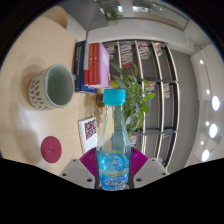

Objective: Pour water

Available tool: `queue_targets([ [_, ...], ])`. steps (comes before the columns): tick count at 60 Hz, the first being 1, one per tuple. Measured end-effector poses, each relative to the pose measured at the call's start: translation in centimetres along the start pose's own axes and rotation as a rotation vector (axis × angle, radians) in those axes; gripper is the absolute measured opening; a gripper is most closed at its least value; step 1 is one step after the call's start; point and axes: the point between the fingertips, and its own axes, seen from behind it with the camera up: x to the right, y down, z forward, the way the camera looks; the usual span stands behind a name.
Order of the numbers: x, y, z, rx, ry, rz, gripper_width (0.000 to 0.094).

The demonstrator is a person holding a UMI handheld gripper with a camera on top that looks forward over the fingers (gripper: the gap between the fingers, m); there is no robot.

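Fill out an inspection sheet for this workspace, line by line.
Surface: light tabletop, bare in places.
Job's things: clear water bottle with a blue cap and blue label, upright between the fingers; green mug standing empty-side up beyond it, apart from the bottle.
Clutter: stack of books behind the mug; potted plant behind the bottle; QR-code card; round pink coaster.
Grippers: gripper with both pink pads pressed on the bottle's lower part.
Cables: nothing seen.
Surroundings: white slatted partition beyond the table.
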Motion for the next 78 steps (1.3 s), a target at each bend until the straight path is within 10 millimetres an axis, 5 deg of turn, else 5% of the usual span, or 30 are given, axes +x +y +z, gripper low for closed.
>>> queue_targets([
  [20,-0.6,-4.5,2.4,-0.029,0.086,-0.653,0.0383],
  [28,-1.0,-5.2,2.5,-0.053,0.123,-0.771,0.0382],
  [38,-1.4,-5.0,2.2,-0.072,0.112,-0.721,0.0383],
  [47,0.7,-5.6,1.0,-0.057,0.096,-0.313,0.038],
  [62,7.2,-7.0,-1.6,0.036,0.062,0.575,0.0393],
  [69,9.1,-4.4,-2.1,0.066,0.036,0.994,0.0402],
  [78,8.9,-1.4,-1.9,0.125,-0.007,1.432,0.0402],
])
